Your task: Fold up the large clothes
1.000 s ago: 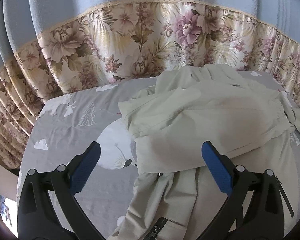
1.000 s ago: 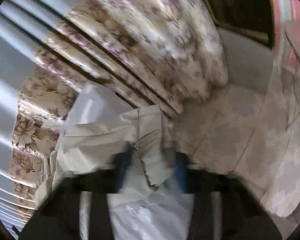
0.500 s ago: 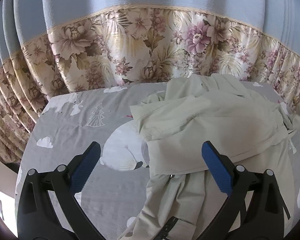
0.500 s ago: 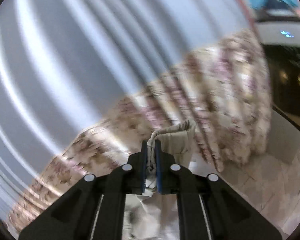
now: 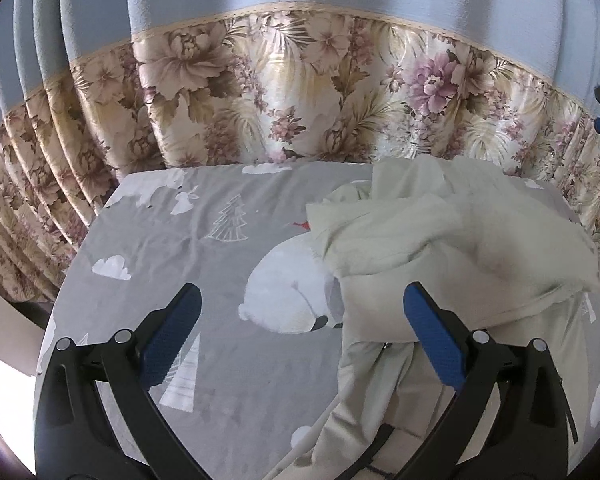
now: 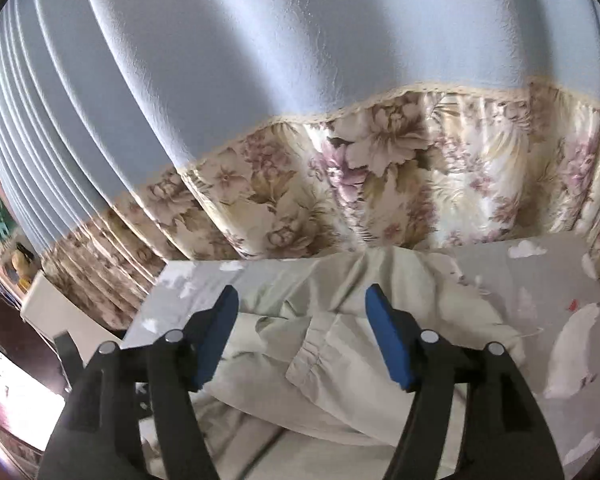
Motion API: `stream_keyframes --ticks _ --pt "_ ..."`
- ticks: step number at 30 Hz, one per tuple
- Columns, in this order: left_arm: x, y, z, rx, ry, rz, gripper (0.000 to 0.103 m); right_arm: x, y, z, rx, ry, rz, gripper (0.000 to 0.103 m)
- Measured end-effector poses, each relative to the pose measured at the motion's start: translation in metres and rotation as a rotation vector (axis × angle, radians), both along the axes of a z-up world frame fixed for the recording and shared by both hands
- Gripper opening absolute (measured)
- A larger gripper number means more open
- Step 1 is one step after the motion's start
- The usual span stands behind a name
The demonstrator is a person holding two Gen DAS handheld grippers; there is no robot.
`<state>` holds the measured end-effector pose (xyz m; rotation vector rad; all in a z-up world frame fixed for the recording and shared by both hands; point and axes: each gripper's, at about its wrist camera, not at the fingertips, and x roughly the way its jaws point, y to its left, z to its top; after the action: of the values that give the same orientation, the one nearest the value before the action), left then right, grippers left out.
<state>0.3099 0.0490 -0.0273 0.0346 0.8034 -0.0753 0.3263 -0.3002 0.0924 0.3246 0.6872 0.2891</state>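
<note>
The pale cream-green cloth jacket looks matt and soft, creased and rumpled, with a gathered cuff and a dark zip. The grey printed cotton bedsheet beneath it is matt and lightly wrinkled. The floral satin curtain band shines glossily; the plain blue curtain cloth above it is matt and faintly grainy. Both tongs, left tongs and right tongs, are smooth black plastic with matt, textured blue pads and shiny metal rivets.
</note>
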Motion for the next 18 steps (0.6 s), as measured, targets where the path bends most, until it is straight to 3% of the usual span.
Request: stream_keyframes --ticks 3,7,13,18 --pt "0.003 -0.004 -0.003 0.006 0.015 -0.003 0.100 -0.010 -0.032 -0.011 -0.015 0.027 -0.056 0.067" --pt "0.012 -0.027 -0.009 -0.027 0.045 -0.050 0.100 -0.017 -0.083 -0.051 -0.098 0.117 -0.145 0.067" --pt "0.039 -0.099 -0.023 -0.043 0.088 -0.181 0.100 -0.030 -0.138 -0.126 -0.143 0.233 -0.165 0.066" --pt "0.053 -0.171 -0.032 -0.005 0.107 -0.304 0.097 -0.035 -0.139 -0.142 -0.162 0.221 -0.138 0.066"
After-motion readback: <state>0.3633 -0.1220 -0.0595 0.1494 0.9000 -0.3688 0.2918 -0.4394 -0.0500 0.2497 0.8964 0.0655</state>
